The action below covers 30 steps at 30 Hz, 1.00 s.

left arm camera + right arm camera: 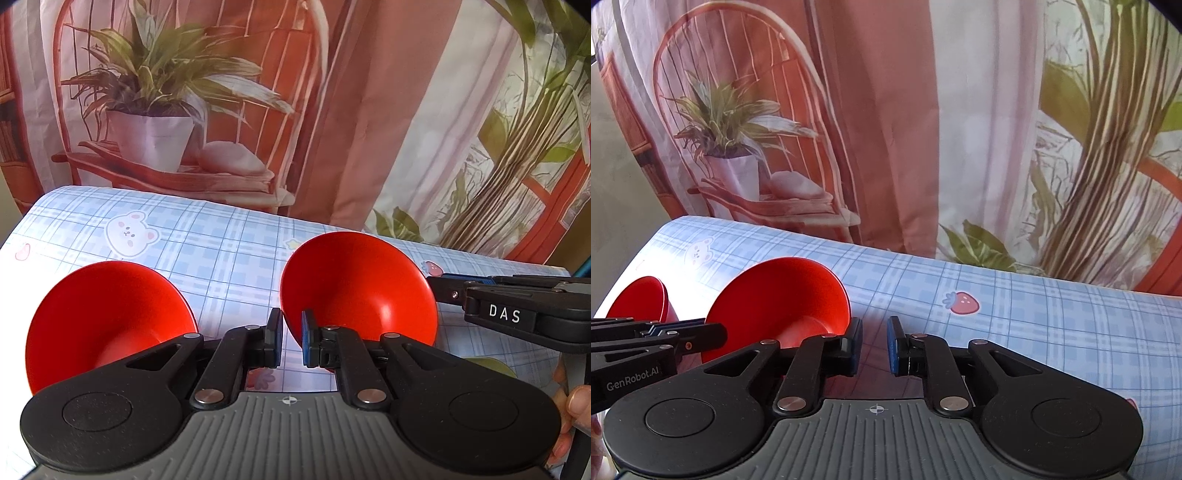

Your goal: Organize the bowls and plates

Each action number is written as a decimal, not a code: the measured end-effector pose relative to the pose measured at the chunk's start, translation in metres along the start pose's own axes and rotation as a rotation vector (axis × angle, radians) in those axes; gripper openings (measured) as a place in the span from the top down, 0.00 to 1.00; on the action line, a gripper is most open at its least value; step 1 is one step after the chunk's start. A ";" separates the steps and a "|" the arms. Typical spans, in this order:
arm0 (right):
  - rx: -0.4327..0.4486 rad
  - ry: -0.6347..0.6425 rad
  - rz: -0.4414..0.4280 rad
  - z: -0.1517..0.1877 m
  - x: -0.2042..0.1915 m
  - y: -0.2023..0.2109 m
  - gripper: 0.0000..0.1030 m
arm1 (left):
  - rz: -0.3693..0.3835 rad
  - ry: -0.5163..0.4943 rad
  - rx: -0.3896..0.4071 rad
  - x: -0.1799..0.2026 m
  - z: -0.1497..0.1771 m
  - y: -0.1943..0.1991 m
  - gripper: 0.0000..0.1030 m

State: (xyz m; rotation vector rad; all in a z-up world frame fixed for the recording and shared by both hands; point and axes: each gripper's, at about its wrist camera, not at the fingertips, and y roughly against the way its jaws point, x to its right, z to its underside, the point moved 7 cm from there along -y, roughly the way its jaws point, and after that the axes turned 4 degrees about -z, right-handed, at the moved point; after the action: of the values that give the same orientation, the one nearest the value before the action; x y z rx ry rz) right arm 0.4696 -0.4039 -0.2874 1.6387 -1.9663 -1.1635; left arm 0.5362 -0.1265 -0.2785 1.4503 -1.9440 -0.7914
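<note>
left gripper (291, 338): narrowly parted, held nothing | right gripper (873, 343): same | two red bowls (358, 288) (107, 317) ahead of left fingers

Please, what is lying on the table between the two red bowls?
Nothing: in the left wrist view, only bare blue checked tablecloth separates the left glossy red bowl from the right glossy red bowl. The left gripper hovers open in front of that gap.

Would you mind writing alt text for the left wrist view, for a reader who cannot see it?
Two red bowls sit apart on a blue plaid tablecloth, with the left gripper open, its fingers straddling the near rim of the right-hand bowl. The right gripper reaches in beside that bowl from the right. A curtain printed with plants hangs behind.
</note>
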 end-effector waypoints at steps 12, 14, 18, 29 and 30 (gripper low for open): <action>-0.018 0.001 -0.041 0.003 -0.010 -0.003 0.86 | -0.006 -0.003 0.000 0.000 0.001 0.001 0.89; -0.028 -0.013 -0.051 0.005 -0.010 -0.005 0.86 | -0.007 -0.004 0.000 0.000 0.001 0.001 0.89; -0.032 -0.015 -0.063 0.005 -0.013 -0.005 0.93 | 0.003 0.003 0.000 0.000 0.001 0.003 0.89; 0.024 0.001 -0.068 -0.006 -0.022 0.016 0.94 | -0.007 -0.013 0.044 -0.001 -0.006 0.028 0.89; 0.029 0.000 -0.070 -0.007 -0.024 0.019 0.94 | -0.009 -0.014 0.048 -0.002 -0.007 0.032 0.89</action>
State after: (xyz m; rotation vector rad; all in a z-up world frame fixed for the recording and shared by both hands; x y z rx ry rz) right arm 0.4690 -0.3844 -0.2632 1.7350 -1.9486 -1.1653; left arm 0.5220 -0.1181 -0.2506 1.4863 -1.9806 -0.7651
